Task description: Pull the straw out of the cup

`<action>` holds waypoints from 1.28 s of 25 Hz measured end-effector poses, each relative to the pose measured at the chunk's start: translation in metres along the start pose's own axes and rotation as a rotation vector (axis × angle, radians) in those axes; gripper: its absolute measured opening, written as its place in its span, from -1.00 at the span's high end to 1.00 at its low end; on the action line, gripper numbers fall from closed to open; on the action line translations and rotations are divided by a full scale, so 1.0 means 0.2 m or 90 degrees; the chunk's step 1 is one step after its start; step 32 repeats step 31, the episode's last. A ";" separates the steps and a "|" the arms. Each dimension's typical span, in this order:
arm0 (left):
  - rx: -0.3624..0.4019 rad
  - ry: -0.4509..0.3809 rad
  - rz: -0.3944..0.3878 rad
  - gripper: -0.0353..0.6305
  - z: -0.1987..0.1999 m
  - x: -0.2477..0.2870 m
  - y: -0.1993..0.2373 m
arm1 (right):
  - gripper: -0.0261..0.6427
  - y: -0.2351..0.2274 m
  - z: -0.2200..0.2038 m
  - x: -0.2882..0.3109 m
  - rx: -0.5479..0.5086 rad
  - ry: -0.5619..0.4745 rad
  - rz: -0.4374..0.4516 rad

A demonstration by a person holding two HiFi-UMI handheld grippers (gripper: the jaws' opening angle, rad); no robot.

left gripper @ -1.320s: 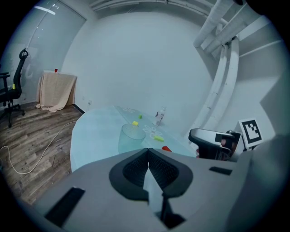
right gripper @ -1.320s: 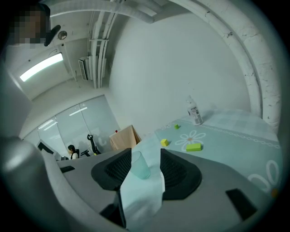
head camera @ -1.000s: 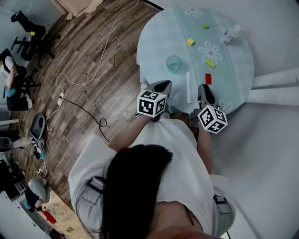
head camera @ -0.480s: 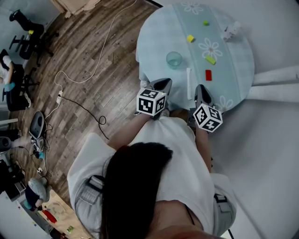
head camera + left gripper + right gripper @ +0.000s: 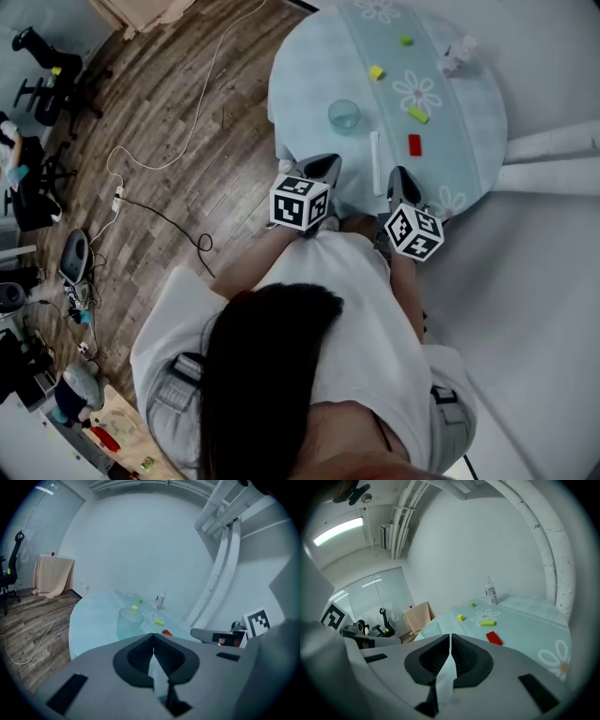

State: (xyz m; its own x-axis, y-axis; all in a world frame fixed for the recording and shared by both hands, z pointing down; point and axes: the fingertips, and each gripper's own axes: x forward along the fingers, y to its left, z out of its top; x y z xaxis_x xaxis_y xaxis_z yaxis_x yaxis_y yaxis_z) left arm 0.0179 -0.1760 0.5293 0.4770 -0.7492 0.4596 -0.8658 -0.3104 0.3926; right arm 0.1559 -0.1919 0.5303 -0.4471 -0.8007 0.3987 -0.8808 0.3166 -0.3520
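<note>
A clear cup (image 5: 344, 114) stands upright on the round table (image 5: 300, 75), with nothing in it. A white straw (image 5: 375, 162) lies flat on the cloth to its right, outside the cup. My left gripper (image 5: 323, 169) hovers at the table's near edge, below the cup, jaws shut and empty. My right gripper (image 5: 401, 178) is just right of the straw's near end, also shut on nothing. In the left gripper view the cup (image 5: 130, 623) shows past the shut left gripper (image 5: 153, 637). In the right gripper view the cup (image 5: 431, 630) peeks over the shut right gripper (image 5: 450, 637).
A red block (image 5: 414, 144), a lime block (image 5: 418, 114), a yellow block (image 5: 375, 72) and a green block (image 5: 405, 40) lie on the flowered runner. A small bottle (image 5: 456, 56) stands at the far right. A cable (image 5: 159, 211) crosses the wooden floor on the left.
My right gripper has drifted slightly left and lower at the table's near edge. The left gripper, the cup and the straw have stayed put.
</note>
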 end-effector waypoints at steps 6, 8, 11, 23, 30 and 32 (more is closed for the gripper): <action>0.011 0.004 -0.012 0.86 0.00 -0.02 -0.02 | 0.81 0.03 -0.03 -0.01 -0.006 0.012 -0.002; 0.010 0.001 -0.012 0.86 0.00 -0.02 -0.03 | 0.81 0.04 -0.04 -0.01 -0.011 0.017 0.007; 0.008 -0.007 -0.010 0.86 0.01 -0.02 -0.03 | 0.81 0.06 -0.05 0.00 -0.022 0.022 0.020; 0.016 -0.008 -0.018 0.86 0.04 -0.01 -0.05 | 0.81 0.11 -0.04 0.00 -0.052 0.029 0.023; 0.016 -0.013 -0.015 0.86 0.09 0.02 -0.03 | 0.81 0.09 -0.02 0.04 -0.053 0.029 0.024; 0.015 -0.015 -0.015 0.86 0.10 0.02 -0.03 | 0.81 0.09 -0.01 0.04 -0.054 0.029 0.024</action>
